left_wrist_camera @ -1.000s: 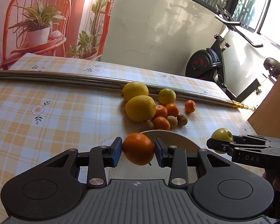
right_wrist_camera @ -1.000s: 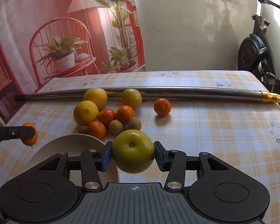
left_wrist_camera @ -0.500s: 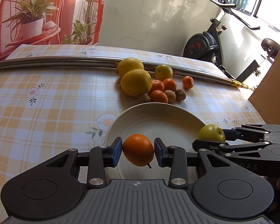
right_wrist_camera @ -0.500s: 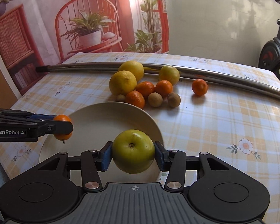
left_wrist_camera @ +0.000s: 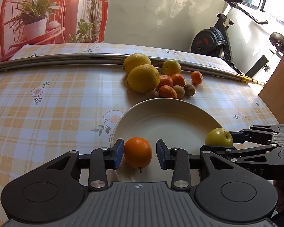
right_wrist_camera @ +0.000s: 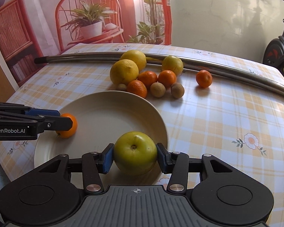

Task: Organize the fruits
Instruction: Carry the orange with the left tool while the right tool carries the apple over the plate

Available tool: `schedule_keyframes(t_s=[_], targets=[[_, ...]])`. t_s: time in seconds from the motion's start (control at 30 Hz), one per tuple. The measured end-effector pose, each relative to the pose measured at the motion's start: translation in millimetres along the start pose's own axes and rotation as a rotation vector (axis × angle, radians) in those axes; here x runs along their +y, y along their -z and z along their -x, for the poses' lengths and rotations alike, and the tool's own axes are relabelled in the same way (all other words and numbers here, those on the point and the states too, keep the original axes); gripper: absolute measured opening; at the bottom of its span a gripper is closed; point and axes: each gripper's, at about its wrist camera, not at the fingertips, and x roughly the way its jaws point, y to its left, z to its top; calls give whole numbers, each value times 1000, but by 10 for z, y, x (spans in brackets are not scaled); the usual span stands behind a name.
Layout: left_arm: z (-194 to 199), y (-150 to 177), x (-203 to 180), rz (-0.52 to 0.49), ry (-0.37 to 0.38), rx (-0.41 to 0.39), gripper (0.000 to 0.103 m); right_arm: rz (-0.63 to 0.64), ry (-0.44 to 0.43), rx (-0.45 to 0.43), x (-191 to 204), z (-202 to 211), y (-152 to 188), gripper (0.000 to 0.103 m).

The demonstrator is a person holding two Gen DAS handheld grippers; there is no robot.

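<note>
My left gripper [left_wrist_camera: 139, 155] is shut on an orange mandarin [left_wrist_camera: 137, 154], stem down, low over the near left part of the cream plate [left_wrist_camera: 161, 102]. In the right wrist view that mandarin [right_wrist_camera: 69, 126] sits by the plate's [right_wrist_camera: 104, 94] left rim, between the left gripper's [right_wrist_camera: 63, 118] tips. My right gripper [right_wrist_camera: 135, 154] is shut on a yellow-green apple [right_wrist_camera: 135, 152] over the plate's near right edge. In the left wrist view the apple [left_wrist_camera: 219, 137] and the right gripper [left_wrist_camera: 217, 140] are at the right. The plate holds no other fruit.
Behind the plate lies a pile of fruit: two big lemons [right_wrist_camera: 124, 71], a smaller yellow citrus [right_wrist_camera: 172, 65], several mandarins [right_wrist_camera: 147, 78] and brown round fruits [right_wrist_camera: 157, 89]. One mandarin [right_wrist_camera: 204, 78] lies apart. A long metal pole [right_wrist_camera: 227, 68] crosses the table's back. An exercise bike [left_wrist_camera: 210, 39] stands beyond.
Both grippers came inward and down over the plate with their fruits, tilting downward. The plate, mostly hidden a second ago, now shows nearly whole. Both grips are unchanged.
</note>
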Motion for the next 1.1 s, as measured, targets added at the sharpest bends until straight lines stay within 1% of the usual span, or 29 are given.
schedule_keyframes(t_s=[0.2,0.57,0.73,0.9,1.1], targets=[[-25,22,3,4,-16,23,39,5,0,6,7,-15,8,43],[-48,27,-40,-20,-34,23,39,49,16,6,52,-13,12,43],[-57,31,-89,-41,-12,23,39,48,32,3,16,-11,1,43],[-92,29,-146,-74,-9,23,39,23,46,1,-78,-2,-12,43],[-108,23,-143,-71,-5,21,39,15,51,0,-115,1,-17,43]])
